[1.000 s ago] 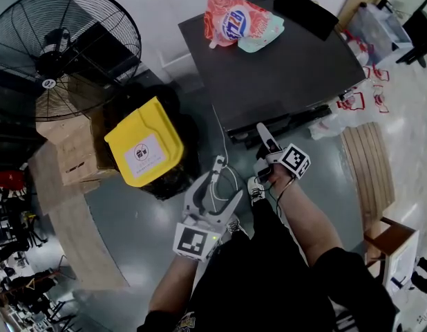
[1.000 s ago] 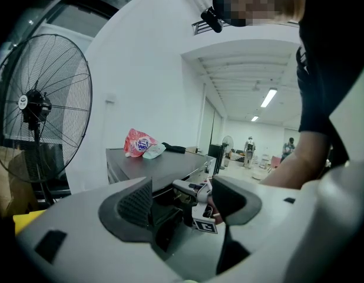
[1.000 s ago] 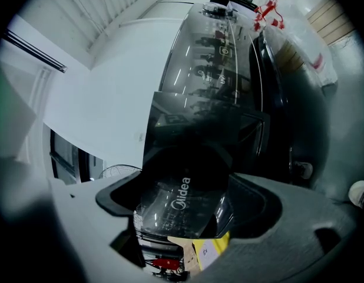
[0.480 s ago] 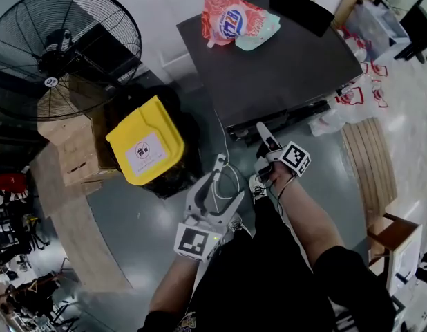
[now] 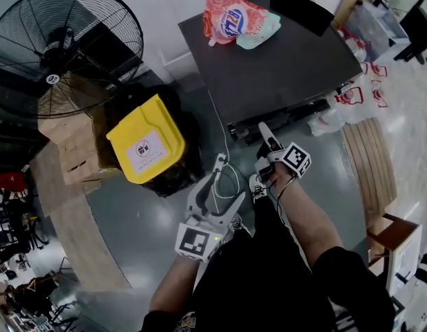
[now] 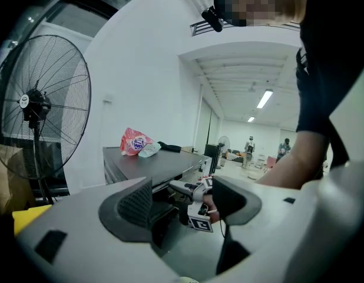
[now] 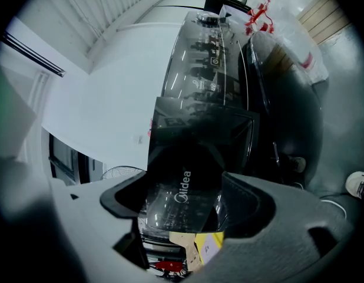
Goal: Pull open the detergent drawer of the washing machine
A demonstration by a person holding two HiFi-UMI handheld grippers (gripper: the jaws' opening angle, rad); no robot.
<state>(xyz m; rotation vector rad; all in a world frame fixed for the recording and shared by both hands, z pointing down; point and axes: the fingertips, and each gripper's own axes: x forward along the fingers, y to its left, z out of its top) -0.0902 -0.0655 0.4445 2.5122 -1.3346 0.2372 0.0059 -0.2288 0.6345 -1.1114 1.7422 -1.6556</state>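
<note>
Washer (image 5: 276, 54) is dark and top-loaded with clutter: a pouch (image 5: 234, 21) lies on the far part of its lid. The drawer (image 7: 182, 187) is the glossy black front panel at the washer's upper front edge, on the side nearest the yellow bin (image 5: 146, 140). The right gripper view shows it filling the gap between the jaws. Right tool (image 5: 267, 138) is rolled on its side against that front edge. Its jaws sit on opposite edges of the drawer front and appear to pinch it, though the gloss makes pad contact hard to confirm. Left tool (image 5: 227, 180) hangs low over the floor, well clear of the washer. Its jaws are spread with nothing between them, and through the gap only the right tool and the washer show in the distance. Whether the drawer has left its slot at all cannot be read from these views. Handling judgement: rigid moulded plastic, light, and smooth enough for the pads to slide off. It likely runs on plain guides with some initial stick. Best hold is square across the panel edges or in a finger recess, if there is one, which is not visible here. Pull straight out along the guides, since an angled pull could jam it or cost the grip. The washer's mass should keep it planted, so I judge the left tool is not needed as a brace.
</note>
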